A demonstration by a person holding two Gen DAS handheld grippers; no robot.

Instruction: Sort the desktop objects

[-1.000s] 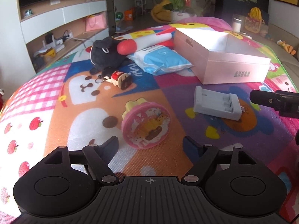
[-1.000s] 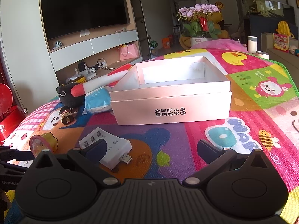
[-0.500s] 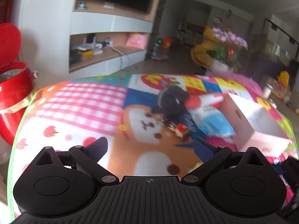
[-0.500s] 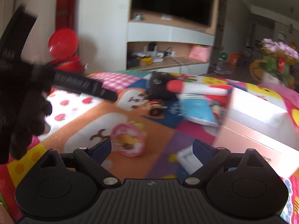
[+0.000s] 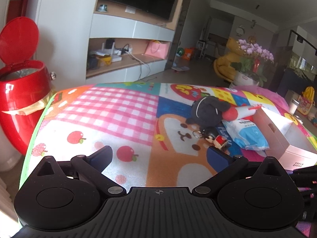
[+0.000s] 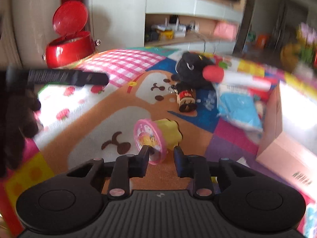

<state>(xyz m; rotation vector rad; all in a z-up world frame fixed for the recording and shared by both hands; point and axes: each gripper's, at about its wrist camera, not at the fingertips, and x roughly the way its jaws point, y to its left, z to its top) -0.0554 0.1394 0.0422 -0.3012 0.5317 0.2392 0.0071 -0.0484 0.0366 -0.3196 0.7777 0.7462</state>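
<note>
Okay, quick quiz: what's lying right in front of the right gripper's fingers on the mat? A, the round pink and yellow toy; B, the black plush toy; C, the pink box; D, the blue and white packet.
A: the round pink and yellow toy lies just ahead of the right gripper, whose jaws are closing; the others lie farther off.

Left side of the worktop (image 5: 103,115) is lying bare, pink check and apple patches giving wide passage. Right side is crowding up: black plush (image 5: 210,111), keychain figure (image 5: 216,138), blue packet (image 5: 247,134) and pink box (image 5: 281,138) are sitting close together, blocking a straight run. Pink round toy (image 6: 152,138) is lying just ahead of the closing right tongs (image 6: 160,154); left tongs (image 6: 67,77) are crossing over the apple patch.
</note>
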